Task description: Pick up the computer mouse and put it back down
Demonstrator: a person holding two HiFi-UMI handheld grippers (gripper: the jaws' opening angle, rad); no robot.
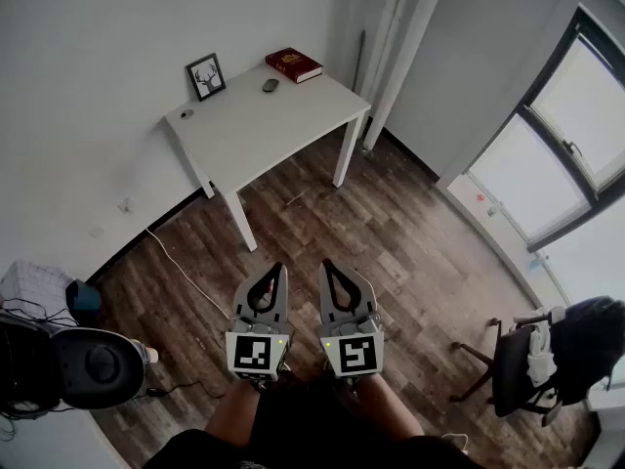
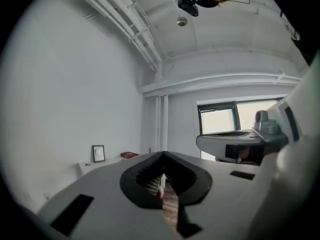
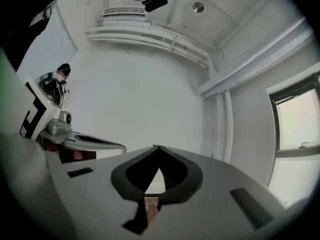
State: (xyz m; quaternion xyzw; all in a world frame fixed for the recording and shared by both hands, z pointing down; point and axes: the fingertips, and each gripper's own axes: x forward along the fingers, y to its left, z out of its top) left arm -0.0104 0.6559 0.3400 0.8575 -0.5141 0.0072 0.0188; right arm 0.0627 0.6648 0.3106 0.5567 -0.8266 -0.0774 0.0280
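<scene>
A small dark computer mouse lies near the back of a white table across the room, between a framed picture and a red book. My left gripper and right gripper are held side by side close to my body, far from the table, both level and shut with nothing between their tips. In the left gripper view the left gripper has its jaws together, and the table shows far off at the left. The right gripper is likewise shut and faces a bare wall.
Wood floor lies between me and the table. A white cable runs along the floor at the left, near a round fan-like appliance. A chair with dark clothing stands at the right by the windows. A small round object sits on the table's left corner.
</scene>
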